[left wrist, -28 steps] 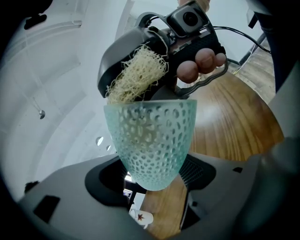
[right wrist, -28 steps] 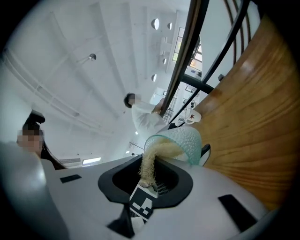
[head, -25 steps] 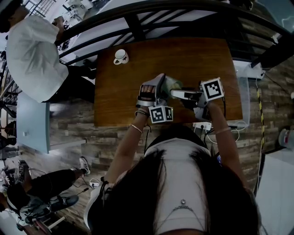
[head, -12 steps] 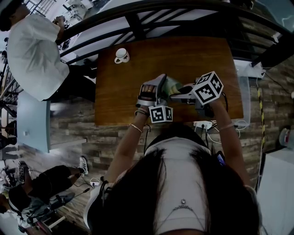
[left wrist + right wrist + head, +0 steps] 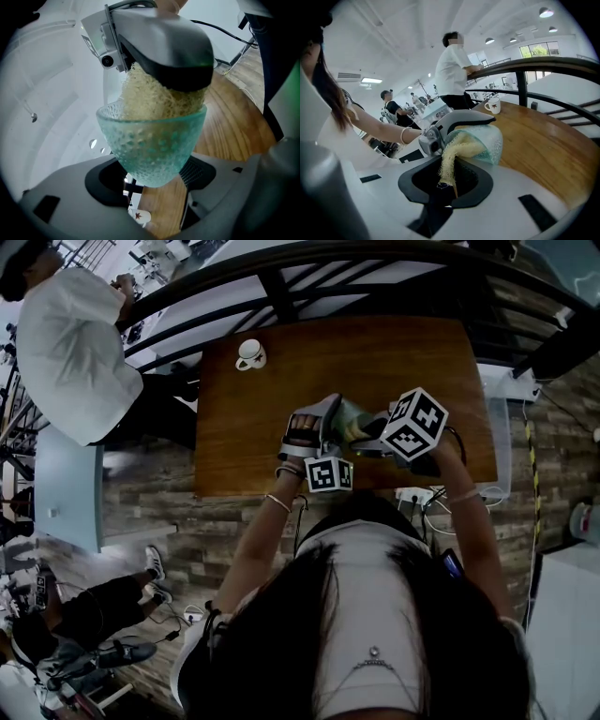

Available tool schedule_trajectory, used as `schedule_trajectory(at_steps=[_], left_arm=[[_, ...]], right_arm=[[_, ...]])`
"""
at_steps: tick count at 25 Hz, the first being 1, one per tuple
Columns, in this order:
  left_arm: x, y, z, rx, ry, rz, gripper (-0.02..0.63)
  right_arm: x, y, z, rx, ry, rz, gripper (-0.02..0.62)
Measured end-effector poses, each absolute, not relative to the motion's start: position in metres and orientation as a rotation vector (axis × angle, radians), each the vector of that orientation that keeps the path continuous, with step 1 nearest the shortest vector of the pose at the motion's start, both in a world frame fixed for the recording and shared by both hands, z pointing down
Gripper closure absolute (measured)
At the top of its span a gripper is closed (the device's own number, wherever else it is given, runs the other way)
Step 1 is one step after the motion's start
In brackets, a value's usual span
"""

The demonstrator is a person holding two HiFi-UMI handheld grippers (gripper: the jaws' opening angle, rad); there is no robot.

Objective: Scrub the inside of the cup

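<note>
A teal dimpled glass cup (image 5: pixel 349 415) (image 5: pixel 152 145) (image 5: pixel 491 140) is held over the wooden table (image 5: pixel 244 437). My left gripper (image 5: pixel 330 414) (image 5: pixel 152 165) is shut on it, one jaw on each side of the bowl. A yellow fibrous scrubber (image 5: pixel 150 96) (image 5: pixel 452 157) fills the cup's mouth. My right gripper (image 5: pixel 362 434) (image 5: pixel 450 180) is shut on the scrubber's tail and comes at the cup from the right. In the left gripper view, its dark upper jaw lies over the rim. The inside bottom of the cup is hidden by the scrubber.
A white mug (image 5: pixel 247 354) (image 5: pixel 493 105) stands at the table's far left corner. A dark railing (image 5: pixel 281 296) runs behind the table. A person in a white shirt (image 5: pixel 70 352) (image 5: pixel 452 70) stands past the far left edge. Cables hang at the near right edge (image 5: pixel 422 502).
My right gripper has rolled, so its marker cube now shows two faces, and it has shifted left and down toward the cup. The left gripper and cup have stayed put.
</note>
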State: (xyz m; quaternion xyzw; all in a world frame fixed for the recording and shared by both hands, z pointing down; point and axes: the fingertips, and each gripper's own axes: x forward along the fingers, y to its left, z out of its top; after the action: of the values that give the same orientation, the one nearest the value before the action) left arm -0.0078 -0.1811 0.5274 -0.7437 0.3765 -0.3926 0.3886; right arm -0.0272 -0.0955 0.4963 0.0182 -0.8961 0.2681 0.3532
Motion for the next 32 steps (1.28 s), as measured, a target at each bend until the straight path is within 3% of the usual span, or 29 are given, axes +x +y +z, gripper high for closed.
schedule_trajectory(at_steps=[25, 32], left_arm=[[-0.014, -0.180, 0.538, -1.884, 0.921, -1.065, 0.273], [-0.011, -0.181, 0.537, -1.885, 0.927, -1.054, 0.273]], right_arm=[[-0.019, -0.099, 0.514, 0.049, -1.990, 0.028, 0.514], [-0.021, -0.100, 0.517, 0.049, -2.040, 0.094, 0.514]])
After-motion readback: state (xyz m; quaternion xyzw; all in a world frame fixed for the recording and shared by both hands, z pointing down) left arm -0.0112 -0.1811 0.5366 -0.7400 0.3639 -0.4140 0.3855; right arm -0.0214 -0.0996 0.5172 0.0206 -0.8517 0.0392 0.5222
